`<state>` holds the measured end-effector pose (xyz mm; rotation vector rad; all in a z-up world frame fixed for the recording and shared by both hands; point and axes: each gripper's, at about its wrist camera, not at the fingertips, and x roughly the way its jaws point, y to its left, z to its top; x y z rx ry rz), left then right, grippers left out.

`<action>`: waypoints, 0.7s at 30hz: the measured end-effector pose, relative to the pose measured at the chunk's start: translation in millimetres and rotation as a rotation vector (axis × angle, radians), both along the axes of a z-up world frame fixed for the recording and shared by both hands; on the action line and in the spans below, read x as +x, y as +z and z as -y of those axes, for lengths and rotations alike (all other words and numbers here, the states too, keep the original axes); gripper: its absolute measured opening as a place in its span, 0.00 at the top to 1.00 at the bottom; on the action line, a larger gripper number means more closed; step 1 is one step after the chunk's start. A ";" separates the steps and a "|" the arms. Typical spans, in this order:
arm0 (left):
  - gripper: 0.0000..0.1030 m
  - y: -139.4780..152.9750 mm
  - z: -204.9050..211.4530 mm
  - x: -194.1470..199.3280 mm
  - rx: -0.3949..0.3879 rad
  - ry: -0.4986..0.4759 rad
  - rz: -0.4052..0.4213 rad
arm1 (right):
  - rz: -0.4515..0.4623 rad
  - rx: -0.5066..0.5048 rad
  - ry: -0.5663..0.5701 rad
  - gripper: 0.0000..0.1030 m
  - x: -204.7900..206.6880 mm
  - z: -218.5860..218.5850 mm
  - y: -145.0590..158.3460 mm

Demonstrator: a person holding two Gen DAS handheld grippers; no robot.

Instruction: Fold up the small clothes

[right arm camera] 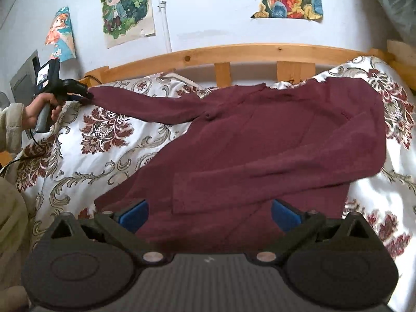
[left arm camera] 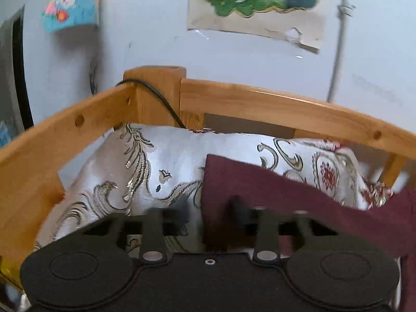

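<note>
A maroon long-sleeved top (right arm camera: 260, 150) lies spread on the patterned white bedspread (right arm camera: 104, 161). Its right sleeve is folded across the body. Its left sleeve (right arm camera: 145, 104) is stretched out to the left, where my left gripper (right arm camera: 87, 96) is shut on its cuff. In the left wrist view the sleeve (left arm camera: 273, 197) runs from between the fingers of my left gripper (left arm camera: 208, 205) off to the right. My right gripper (right arm camera: 208, 210) is open with blue pads (right arm camera: 134, 214), hovering just above the top's lower hem and holding nothing.
A wooden bed rail (right arm camera: 234, 52) runs along the wall behind the bed, with a corner post (left arm camera: 156, 91) and a black cable (left arm camera: 161, 98) over it. Posters (right arm camera: 127, 7) hang on the wall. The person's sleeve (right arm camera: 10, 130) is at the left edge.
</note>
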<state>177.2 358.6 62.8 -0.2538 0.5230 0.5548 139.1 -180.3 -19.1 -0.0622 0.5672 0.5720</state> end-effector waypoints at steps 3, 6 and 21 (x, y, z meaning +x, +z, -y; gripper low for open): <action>0.94 4.5 11.3 -2.9 0.025 -0.004 0.019 | -0.010 0.012 -0.026 0.00 -2.0 6.9 -1.8; 0.96 16.1 43.1 -7.6 0.188 -0.047 0.039 | -0.016 0.024 -0.056 0.00 -0.6 16.0 -3.5; 0.96 99.3 292.6 -26.0 0.462 -0.721 0.413 | -0.002 0.052 -0.110 0.00 -17.8 48.4 3.8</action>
